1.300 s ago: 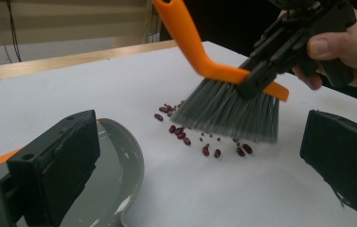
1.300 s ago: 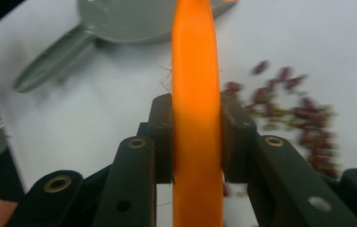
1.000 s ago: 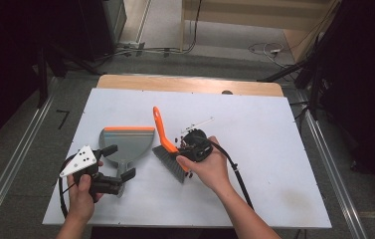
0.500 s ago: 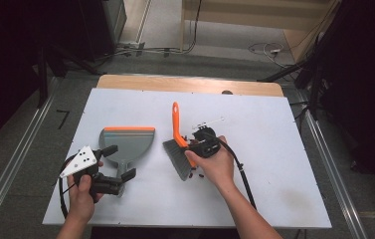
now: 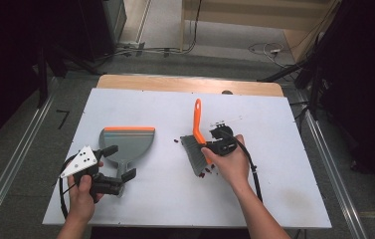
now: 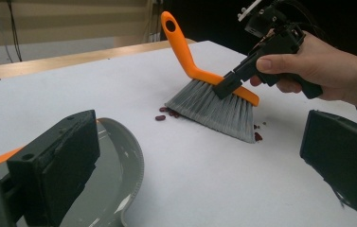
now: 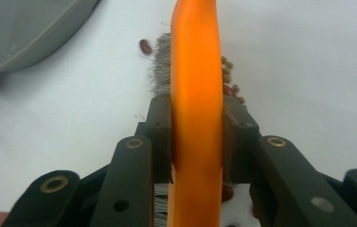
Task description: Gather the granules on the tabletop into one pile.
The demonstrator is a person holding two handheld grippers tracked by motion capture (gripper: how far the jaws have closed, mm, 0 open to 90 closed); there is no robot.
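Clamping a light, stiff-handled brush point(image 5: 197, 137) by its orange back, the right tongs point(image 5: 214, 145) sweep soft bristles over beans point(image 6: 165, 113) on the tabletop point(image 5: 274, 129), while the left tongs point(image 5: 120, 175) gape around the dustpan point(image 5: 127, 144) handle.

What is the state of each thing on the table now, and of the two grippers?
Brush: clamped in the right gripper, bristles down on the table.
Dustpan: lying flat, no beans seen in it.
Beans: scattered loose around the bristles.
Left gripper: open, jaws either side of the dustpan handle.
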